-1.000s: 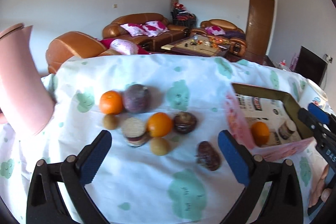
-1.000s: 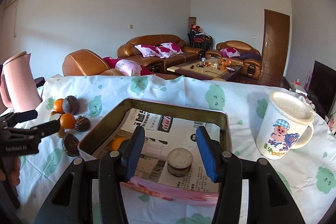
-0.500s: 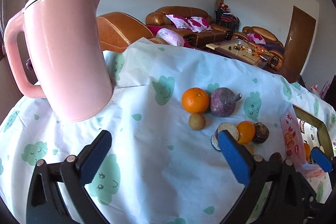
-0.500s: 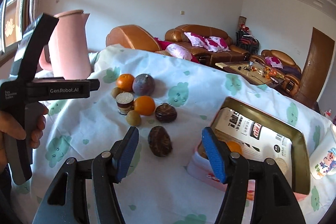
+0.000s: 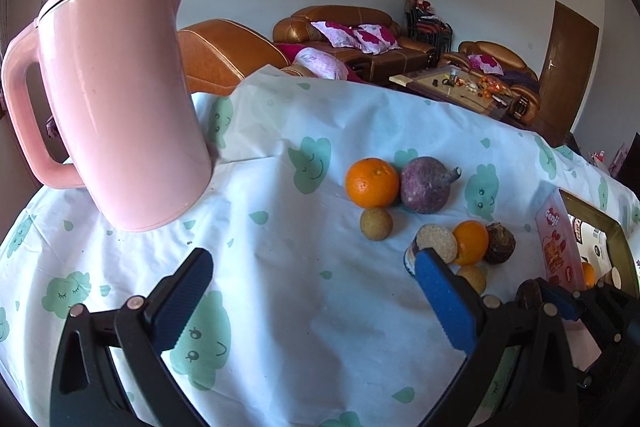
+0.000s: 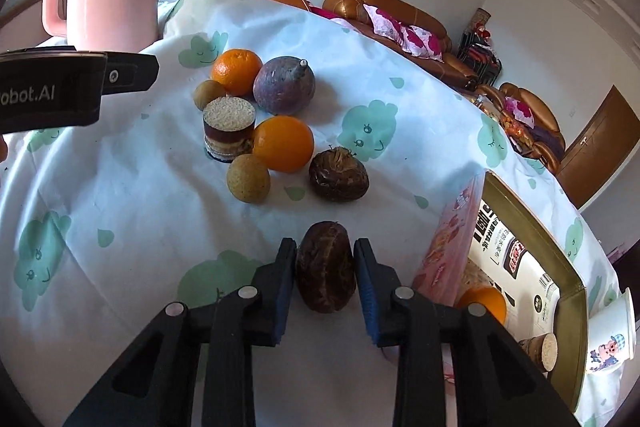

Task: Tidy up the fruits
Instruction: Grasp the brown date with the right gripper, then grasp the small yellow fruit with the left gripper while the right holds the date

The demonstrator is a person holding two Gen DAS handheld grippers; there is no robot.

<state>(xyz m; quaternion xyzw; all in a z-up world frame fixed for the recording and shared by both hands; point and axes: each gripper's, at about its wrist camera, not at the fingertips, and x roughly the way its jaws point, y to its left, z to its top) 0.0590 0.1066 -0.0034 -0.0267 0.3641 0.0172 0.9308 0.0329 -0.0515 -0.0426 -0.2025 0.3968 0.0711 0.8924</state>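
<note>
A dark brown, wrinkled oval fruit is clamped between the blue pads of the right gripper, low over the counter, which is covered by a white cloth printed with green clouds. Just beyond it a second wrinkled brown fruit, two smooth oranges, two small tan round fruits, a dull purple fruit with a stub stem and a layered round cake are clustered. To the right a gold-rimmed box lined with newspaper is seen, an orange inside. The left gripper is held wide apart, empty, near a glossy pink kettle.
</note>
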